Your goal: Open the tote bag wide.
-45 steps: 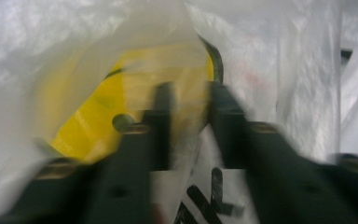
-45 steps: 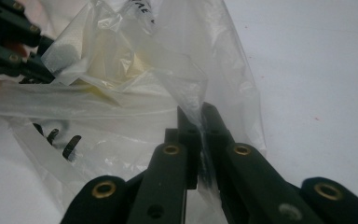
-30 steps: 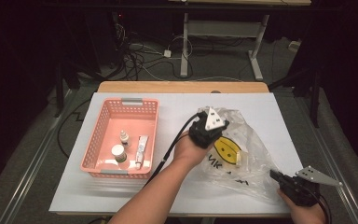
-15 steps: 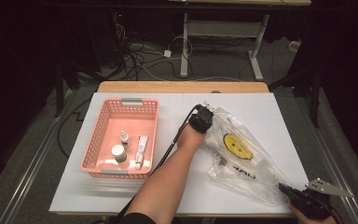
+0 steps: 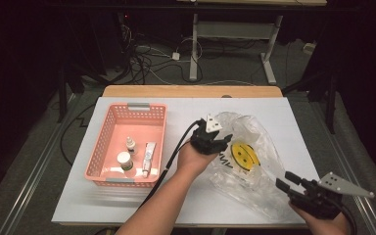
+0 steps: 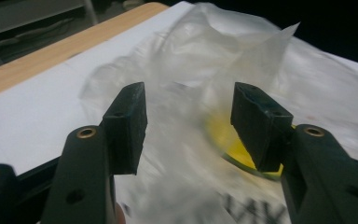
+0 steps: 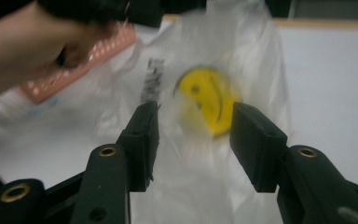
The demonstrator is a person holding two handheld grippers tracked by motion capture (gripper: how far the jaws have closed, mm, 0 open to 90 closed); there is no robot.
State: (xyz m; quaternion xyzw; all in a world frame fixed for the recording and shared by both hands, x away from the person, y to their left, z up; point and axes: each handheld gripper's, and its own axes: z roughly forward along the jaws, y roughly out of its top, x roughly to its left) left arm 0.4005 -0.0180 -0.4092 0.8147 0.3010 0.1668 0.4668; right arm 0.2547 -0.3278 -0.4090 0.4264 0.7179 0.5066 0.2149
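The left tongs [image 5: 223, 141] have just been opening; their jaws stand apart over the clear plastic bag [image 5: 259, 171] with nothing pinched between them. The right tongs [image 5: 288, 181], at the bag's four o'clock corner, have likewise just spread and clamp nothing. The bag lies flat on the tabletop [image 5: 186, 200], its yellow smiley [image 5: 245, 155] facing up, with the pink basket [image 5: 108, 156] at its nine o'clock. To do this well, each should probably pinch one film layer near the mouth, then pull gently apart.

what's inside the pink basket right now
In the pink basket lie a small dropper bottle, a white-capped jar and a tube. Its near wall hides the floor strip just behind it.
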